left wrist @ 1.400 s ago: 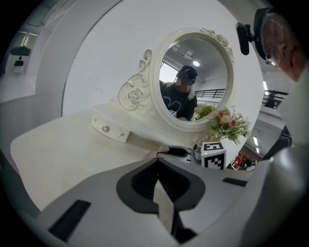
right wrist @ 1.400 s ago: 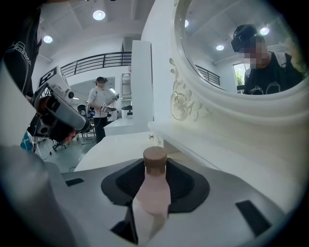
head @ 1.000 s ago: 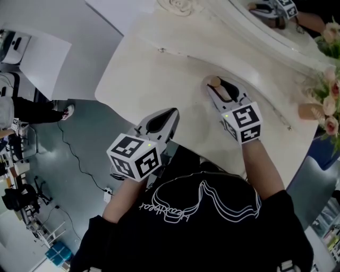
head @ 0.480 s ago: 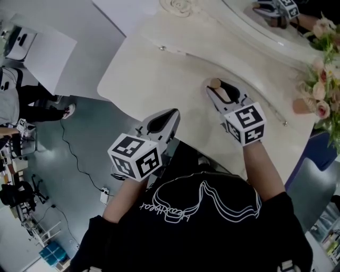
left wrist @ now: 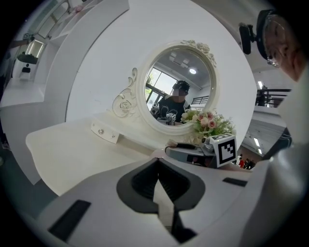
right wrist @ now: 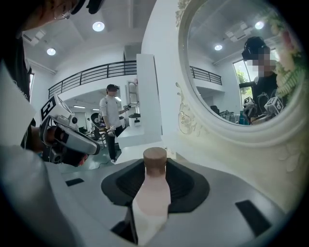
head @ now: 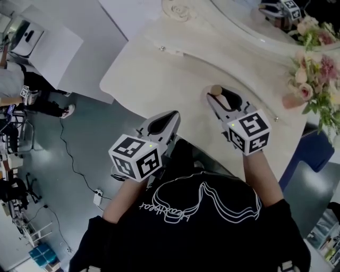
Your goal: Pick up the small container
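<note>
Right gripper view shows right tongs [right wrist: 155,172] pinching a small pale-pink, brown-capped container [right wrist: 152,198]; left tongs [left wrist: 160,180] are pressed together.

**Cream dressing table, flowers at its right end**

The cream dressing table [head: 159,74] fills the upper middle of the head view, its curved edge facing lower left. An oval mirror [head: 249,16] in an ornate frame stands along its upper edge. A bouquet [head: 313,58] in a pinkish pot [head: 289,101] stands at upper right.

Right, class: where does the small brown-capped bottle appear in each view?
Head view: bottle right of centre, in the right hand-held gripper.
Left gripper view: only its tip, small, right of centre.
Right gripper view: bottom centre, between the jaws.
Shared landmark: the oval mirror.
</note>
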The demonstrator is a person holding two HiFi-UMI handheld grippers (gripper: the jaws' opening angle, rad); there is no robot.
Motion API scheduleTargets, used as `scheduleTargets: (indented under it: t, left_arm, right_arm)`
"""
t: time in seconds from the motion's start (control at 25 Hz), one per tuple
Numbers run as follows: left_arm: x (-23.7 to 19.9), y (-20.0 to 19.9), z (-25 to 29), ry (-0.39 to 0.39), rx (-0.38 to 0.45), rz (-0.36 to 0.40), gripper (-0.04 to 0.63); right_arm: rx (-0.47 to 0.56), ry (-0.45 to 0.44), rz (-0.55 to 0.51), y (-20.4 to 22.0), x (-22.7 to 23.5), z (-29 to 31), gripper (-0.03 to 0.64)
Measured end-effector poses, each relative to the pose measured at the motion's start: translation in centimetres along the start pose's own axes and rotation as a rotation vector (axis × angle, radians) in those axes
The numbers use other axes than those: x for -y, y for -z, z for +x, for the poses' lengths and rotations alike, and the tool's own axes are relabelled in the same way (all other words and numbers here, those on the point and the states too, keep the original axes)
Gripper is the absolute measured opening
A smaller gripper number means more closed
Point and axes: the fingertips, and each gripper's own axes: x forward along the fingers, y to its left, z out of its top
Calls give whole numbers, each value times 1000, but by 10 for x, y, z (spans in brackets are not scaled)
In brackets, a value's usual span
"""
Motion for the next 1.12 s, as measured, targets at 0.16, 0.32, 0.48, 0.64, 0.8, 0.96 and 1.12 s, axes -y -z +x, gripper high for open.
scheduleTargets:
  t: [0.16, 0.32, 0.48, 0.64, 0.8, 0.96, 1.12]
  left_arm:
    - [19, -3, -10, 14, 25, 15, 3]
    - [33, -6, -19, 28, 45, 32, 2]
    - [44, -15, -26, 39, 67, 60, 2]
    - [54, -28, -31, 37, 97, 86, 3]
    - [62, -42, -36, 30, 123, 122, 3]
    - [72, -50, -43, 25, 140, 152, 2]
    - [80, -53, -45, 26, 154, 166, 3]
  right_arm:
    - [10, -15, -16, -14, -17, -23, 138]
    - [40, -48, -28, -30, -38, -43, 138]
    - [60, -62, -59, -43, -52, -61, 138]
    - [74, -60, -81, -50, -57, -75, 138]
    - [94, -65, -90, -56, -60, -88, 138]
    - [113, -74, -89, -61, -65, -99, 138]
    - [136, -80, -63, -65, -65, -106, 138]
